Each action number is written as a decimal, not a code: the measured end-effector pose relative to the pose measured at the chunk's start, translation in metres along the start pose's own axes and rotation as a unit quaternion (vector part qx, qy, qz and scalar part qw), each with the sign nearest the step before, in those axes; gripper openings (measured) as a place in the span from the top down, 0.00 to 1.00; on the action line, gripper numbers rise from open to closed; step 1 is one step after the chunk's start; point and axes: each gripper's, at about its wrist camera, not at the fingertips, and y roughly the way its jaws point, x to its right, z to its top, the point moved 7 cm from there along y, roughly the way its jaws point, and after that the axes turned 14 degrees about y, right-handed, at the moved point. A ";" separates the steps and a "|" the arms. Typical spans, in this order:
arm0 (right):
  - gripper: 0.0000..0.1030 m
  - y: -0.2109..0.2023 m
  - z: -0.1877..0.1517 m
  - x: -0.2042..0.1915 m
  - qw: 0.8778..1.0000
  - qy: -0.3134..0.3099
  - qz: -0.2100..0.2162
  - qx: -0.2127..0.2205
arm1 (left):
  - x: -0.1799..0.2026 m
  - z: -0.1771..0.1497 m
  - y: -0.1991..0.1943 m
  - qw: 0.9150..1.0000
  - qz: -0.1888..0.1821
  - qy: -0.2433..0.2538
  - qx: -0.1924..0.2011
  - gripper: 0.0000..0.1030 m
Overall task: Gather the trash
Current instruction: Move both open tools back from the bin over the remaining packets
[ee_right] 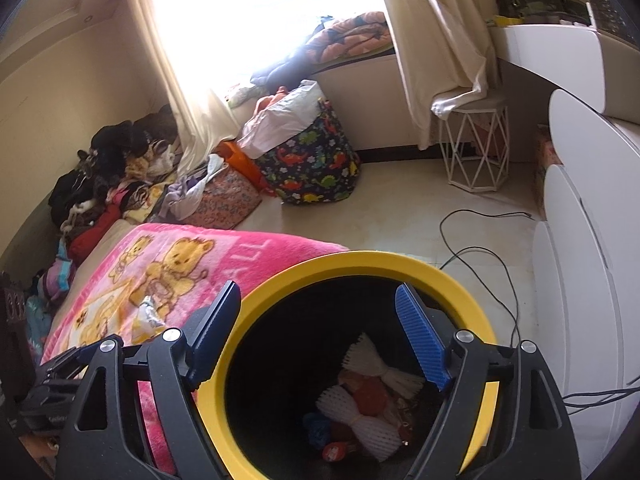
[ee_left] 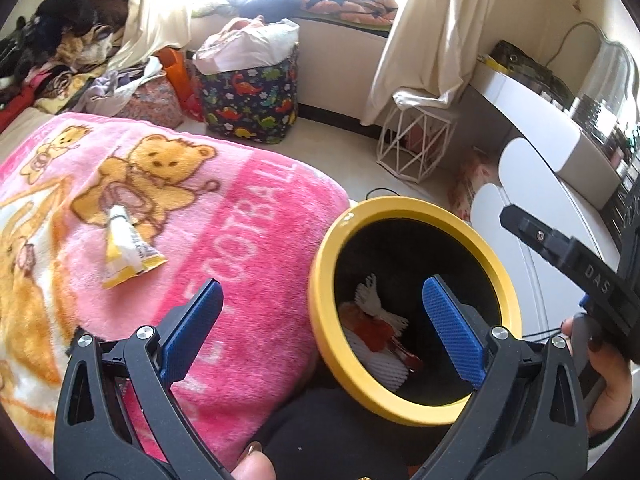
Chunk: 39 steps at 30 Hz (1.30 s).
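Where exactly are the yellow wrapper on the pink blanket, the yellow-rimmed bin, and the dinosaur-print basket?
yellow wrapper (ee_left: 127, 249): left wrist view, middle of the crumpled packet.
yellow-rimmed bin (ee_right: 360, 261): right wrist view, far edge of its yellow rim.
dinosaur-print basket (ee_left: 252, 100): left wrist view, its patterned front wall.

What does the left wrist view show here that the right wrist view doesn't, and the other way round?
Only the left wrist view shows the right tool from outside, the hand holding it, and the yellow wrapper in full on the pink blanket. Only the right wrist view shows the black cable across the floor and the clothes pile in full. Both show the yellow-rimmed bin holding white foam netting, the dinosaur-print basket, and open, empty tools.
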 end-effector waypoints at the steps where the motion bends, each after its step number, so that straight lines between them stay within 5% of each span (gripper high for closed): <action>1: 0.25 0.000 -0.001 -0.003 1.000 -0.003 0.002 -0.002 | -0.003 0.000 -0.001 1.000 0.002 -0.004 0.001 0.11; 20: 0.23 0.021 -0.020 -0.080 0.995 -0.068 0.059 -0.041 | -0.084 -0.007 -0.033 0.994 0.069 -0.075 0.027 0.11; 39: 0.22 0.057 -0.038 -0.158 0.983 -0.120 0.108 -0.087 | -0.157 -0.042 -0.047 0.984 0.118 -0.136 0.012 0.11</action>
